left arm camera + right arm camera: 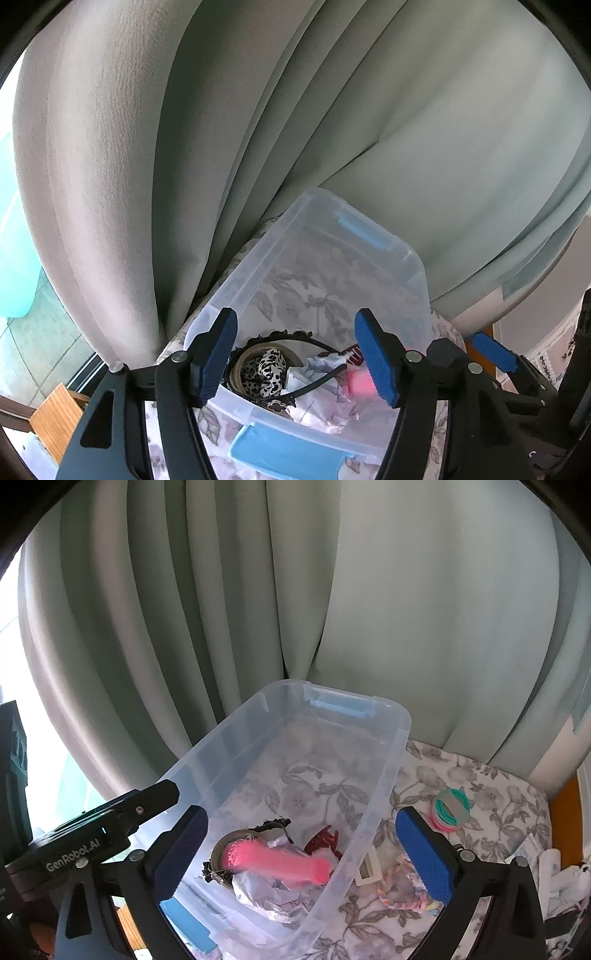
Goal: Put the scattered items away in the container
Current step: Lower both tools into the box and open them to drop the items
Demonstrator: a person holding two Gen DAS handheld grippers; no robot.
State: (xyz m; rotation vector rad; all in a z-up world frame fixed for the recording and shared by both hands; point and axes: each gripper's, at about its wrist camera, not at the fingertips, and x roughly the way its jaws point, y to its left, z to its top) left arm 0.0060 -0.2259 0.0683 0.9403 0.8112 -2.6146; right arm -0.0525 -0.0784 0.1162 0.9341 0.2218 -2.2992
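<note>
A clear plastic bin [384, 797] with blue latches stands on a floral tablecloth; it also shows in the left wrist view [413, 273]. Inside lie a black headband [314, 384], a leopard scrunchie [266, 373], crumpled white paper [266, 893], a red claw clip [325, 840] and a blurred pink comb [280, 862] over the pile. My right gripper [310, 856] is open above the bin's near end, empty. My left gripper [295, 358] is open and empty over the same end. Outside the bin lie a white clip [369, 867], a braided pastel band [406, 893] and colored hair ties [452, 808].
Grey-green curtains [406, 609] hang right behind the bin. The table's orange edge [565, 812] shows at the right, with white items [554, 867] near it. A wooden piece [55, 413] sits low left in the left wrist view.
</note>
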